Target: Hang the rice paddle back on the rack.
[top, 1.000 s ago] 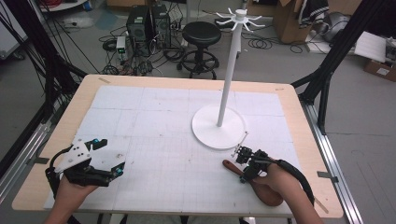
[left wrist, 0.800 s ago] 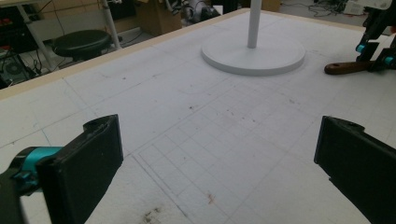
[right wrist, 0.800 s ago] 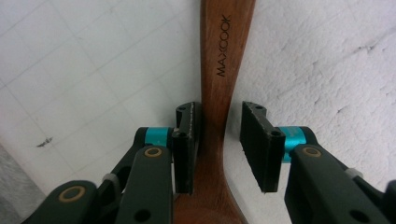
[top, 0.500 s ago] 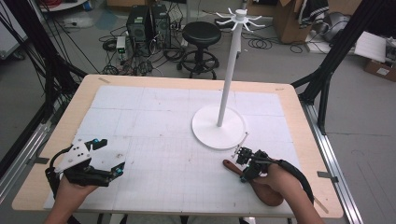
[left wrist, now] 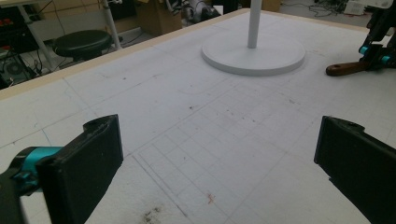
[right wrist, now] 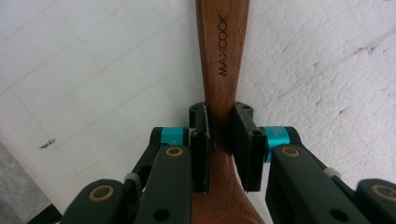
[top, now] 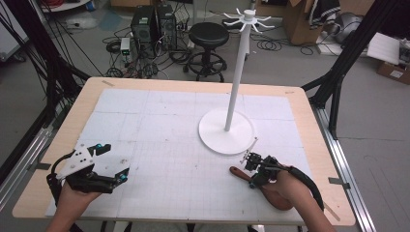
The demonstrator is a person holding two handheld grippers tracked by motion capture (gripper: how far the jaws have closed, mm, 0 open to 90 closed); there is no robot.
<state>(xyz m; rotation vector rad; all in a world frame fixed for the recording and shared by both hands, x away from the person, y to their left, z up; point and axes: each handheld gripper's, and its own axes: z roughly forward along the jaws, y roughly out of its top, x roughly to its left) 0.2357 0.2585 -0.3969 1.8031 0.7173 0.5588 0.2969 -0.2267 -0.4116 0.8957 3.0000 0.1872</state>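
A brown wooden spoon [top: 240, 173] lies on the white mat near the table's front right; its handle [right wrist: 223, 56] reads MAXCOOK. My right gripper [top: 253, 170] is shut on the spoon's neck, with the jaws pressed against both sides of the wood [right wrist: 222, 142]. The spoon's handle end [left wrist: 343, 69] also lies far right in the left gripper view, beside the right gripper [left wrist: 377, 46]. My left gripper [top: 118, 173] hovers at the front left with its jaws wide apart and nothing between them [left wrist: 215, 163].
A white stand with a round base [top: 226, 131] and a tall pole [top: 238, 79] topped by hooks stands right of centre, just behind the right gripper. The white gridded mat [top: 159, 125] covers the wooden table [top: 309, 121]. A stool [top: 209, 36] sits beyond the far edge.
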